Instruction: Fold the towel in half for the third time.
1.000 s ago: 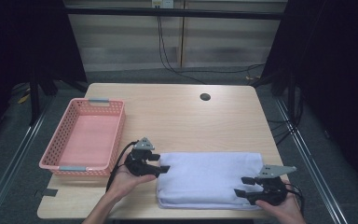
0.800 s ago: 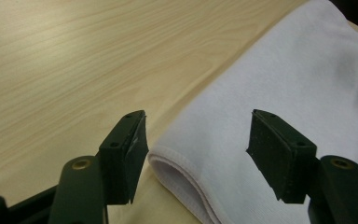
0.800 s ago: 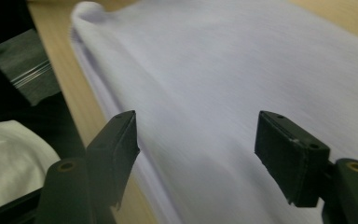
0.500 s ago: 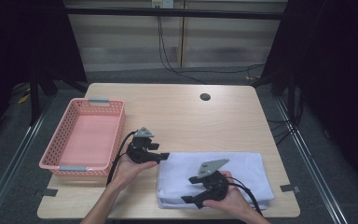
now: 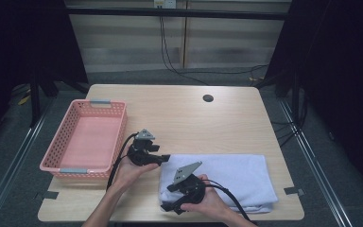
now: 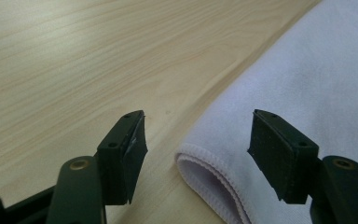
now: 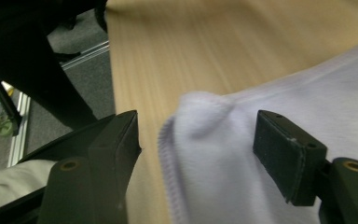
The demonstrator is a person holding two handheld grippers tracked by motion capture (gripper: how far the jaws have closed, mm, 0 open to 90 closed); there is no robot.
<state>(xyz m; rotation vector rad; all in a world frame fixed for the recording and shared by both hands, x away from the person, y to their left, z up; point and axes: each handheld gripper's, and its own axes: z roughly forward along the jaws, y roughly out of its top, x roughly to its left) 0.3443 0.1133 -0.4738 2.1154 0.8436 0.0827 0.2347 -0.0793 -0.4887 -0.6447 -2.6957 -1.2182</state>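
A folded white towel (image 5: 227, 177) lies on the near right part of the wooden table (image 5: 194, 118). My left gripper (image 5: 163, 157) rests at the towel's far left corner. In the left gripper view its jaws (image 6: 200, 149) stand open, with the hemmed fold of the towel (image 6: 317, 84) between them and untouched. My right gripper (image 5: 168, 206) is at the towel's near left corner. Its jaws (image 7: 198, 140) have just been closing a little, and the towel's corner (image 7: 242, 186) bulges between them with both pads still clear of it.
A pink mesh basket (image 5: 117, 139) with nothing in it stands on the left of the table, just left of my left hand. A dark round hole (image 5: 208, 98) sits near the table's far edge. The table's front edge is right below my right hand.
My right gripper has travelled left along the towel's near edge, from its right corner to its left corner. The left gripper has stayed at the far left corner.
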